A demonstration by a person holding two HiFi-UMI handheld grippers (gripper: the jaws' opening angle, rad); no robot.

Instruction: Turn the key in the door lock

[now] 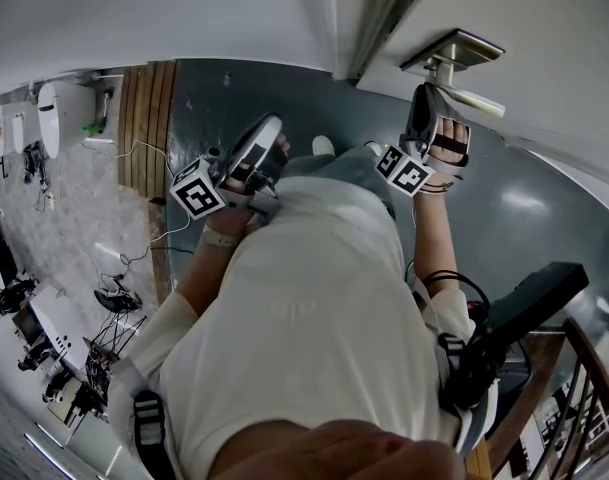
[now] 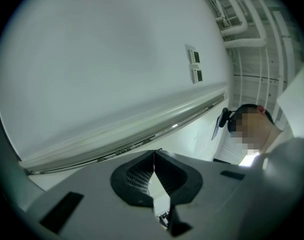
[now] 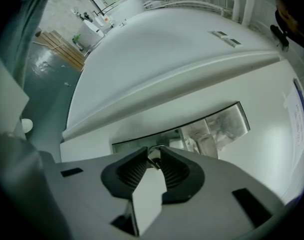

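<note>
Our right gripper (image 3: 152,155) had its jaws drawn narrow onto the key (image 3: 153,160), a small metal piece pinched between the tips of the ribbed pads (image 3: 134,170). The key sat against the silver lock plate (image 3: 219,126) on the white door (image 3: 271,154). In the head view this gripper was raised just beside the door handle (image 1: 462,68). Our left gripper (image 2: 154,156) had its jaws pressed tip to tip with nothing between them. It faced a white wall (image 2: 107,59), low in front of our white shirt (image 1: 314,308) and well apart from the handle.
</note>
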